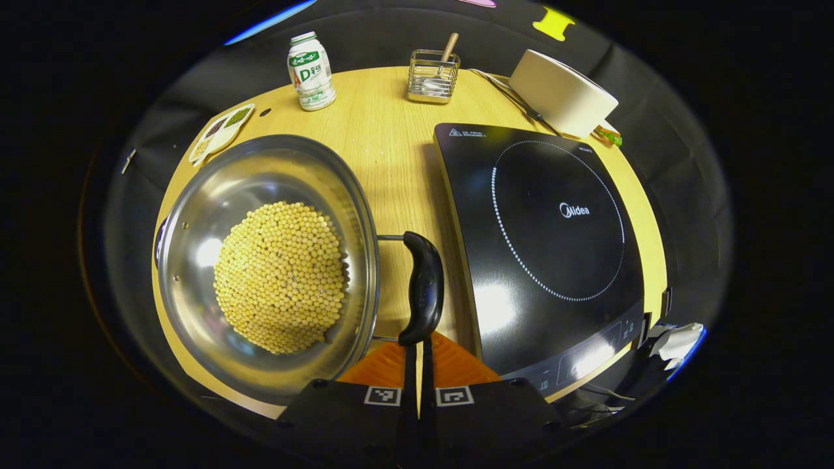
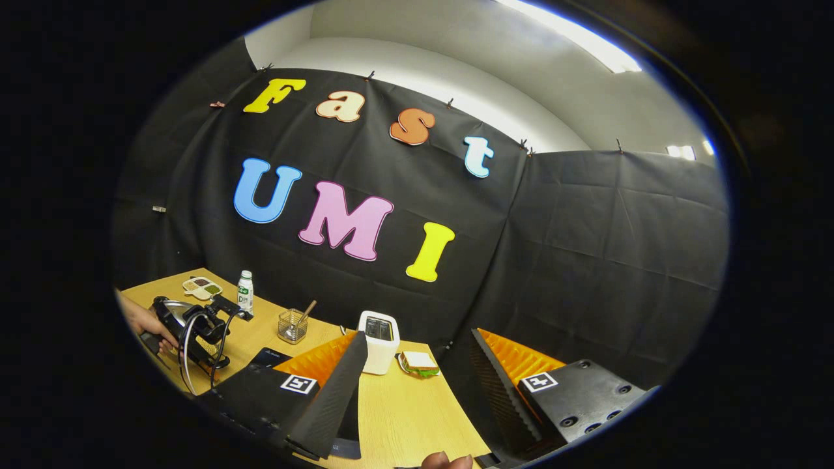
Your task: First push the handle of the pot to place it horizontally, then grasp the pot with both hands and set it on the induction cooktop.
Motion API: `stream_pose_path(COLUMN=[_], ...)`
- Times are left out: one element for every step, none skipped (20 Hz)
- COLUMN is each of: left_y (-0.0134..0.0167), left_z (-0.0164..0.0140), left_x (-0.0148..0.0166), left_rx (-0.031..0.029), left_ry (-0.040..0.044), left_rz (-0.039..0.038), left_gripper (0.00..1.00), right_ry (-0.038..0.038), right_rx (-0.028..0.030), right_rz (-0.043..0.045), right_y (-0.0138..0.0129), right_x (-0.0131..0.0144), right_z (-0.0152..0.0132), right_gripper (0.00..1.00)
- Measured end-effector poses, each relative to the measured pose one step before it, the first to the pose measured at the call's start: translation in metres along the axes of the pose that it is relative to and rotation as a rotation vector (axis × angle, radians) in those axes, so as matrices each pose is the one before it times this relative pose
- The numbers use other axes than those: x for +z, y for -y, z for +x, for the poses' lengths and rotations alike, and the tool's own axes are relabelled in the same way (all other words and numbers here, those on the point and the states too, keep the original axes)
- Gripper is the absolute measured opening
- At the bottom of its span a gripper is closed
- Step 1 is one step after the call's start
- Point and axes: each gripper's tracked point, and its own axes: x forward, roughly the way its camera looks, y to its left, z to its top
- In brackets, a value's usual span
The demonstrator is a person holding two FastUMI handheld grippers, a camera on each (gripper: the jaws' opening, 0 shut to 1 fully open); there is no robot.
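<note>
Counter point(image 1: 391, 150) carries the cooktop point(image 1: 541, 247); just left of the cooktop sits the pot point(image 1: 267, 260), beans inside, its handle point(image 1: 422, 286) between pot and cooktop. Left tongs point(image 1: 417, 365) are pressed narrow just below the handle. Right tongs point(image 2: 417, 391) gape wide, holding nothing.

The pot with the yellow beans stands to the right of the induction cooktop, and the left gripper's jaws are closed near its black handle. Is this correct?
Not quite. In the left gripper view the pot of beans stands to the left of the induction cooktop, not the right. The rest holds: the left gripper has its jaws closed, just below the black handle.
</note>
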Motion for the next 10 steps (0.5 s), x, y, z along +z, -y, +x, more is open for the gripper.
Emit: stream_pose_path(left_y=[0.00064, -0.00019, -0.00024, 0.00016, 0.00016, 0.00037, 0.0, -0.00084, 0.00042, 0.00141], left_z=[0.00147, 0.0005, 0.00093, 0.00097, 0.00084, 0.00037, 0.0007, 0.0009, 0.0, -0.00119], left_x=[0.00324, 0.00345, 0.00197, 0.00252, 0.00086, 0.00296, 0.00067, 0.00094, 0.00013, -0.0003], left_rx=[0.00232, 0.00241, 0.0001, -0.00195, -0.00129, -0.00007, 0.00128, 0.00227, 0.00171, -0.00327], left_ry=[0.00029, 0.00099, 0.00022, 0.00065, 0.00212, 0.00125, 0.00177, 0.0014, 0.00112, 0.0025], left_rz=[0.00207, 0.00299, 0.00139, -0.00151, -0.00378, -0.0046, -0.00251, -0.00128, -0.00079, -0.00031], left_gripper=[0.05, 0.05, 0.05, 0.05, 0.05, 0.05, 0.05, 0.05, 0.05, 0.05], right_ry=[-0.00094, 0.00026, 0.00059, 0.00069, 0.00017, -0.00088, -0.00125, -0.00048, -0.00008, 0.0017], right_rx=[-0.00228, -0.00182, -0.00072, -0.00003, 0.0002, 0.00177, 0.00052, 0.00276, 0.00326, 0.00312], right_rz=[0.0009, 0.00101, -0.00069, -0.00169, -0.00108, 0.00022, 0.00091, 0.00175, 0.0007, -0.00079], right_y=[0.00012, 0.00063, -0.0012, -0.00061, -0.00032, -0.00103, -0.00065, -0.00144, -0.00218, -0.00118], right_x=[-0.00009, 0.00052, 0.00062, 0.00027, -0.00048, -0.00033, -0.00021, 0.00042, -0.00019, 0.0007], right_z=[0.00053, 0.00007, 0.00072, 0.00081, 0.00065, 0.00057, 0.00078, 0.00022, -0.00071, -0.00072], right_gripper=[0.98, 0.98, 0.98, 0.98, 0.98, 0.98, 0.98, 0.98, 0.98, 0.98])
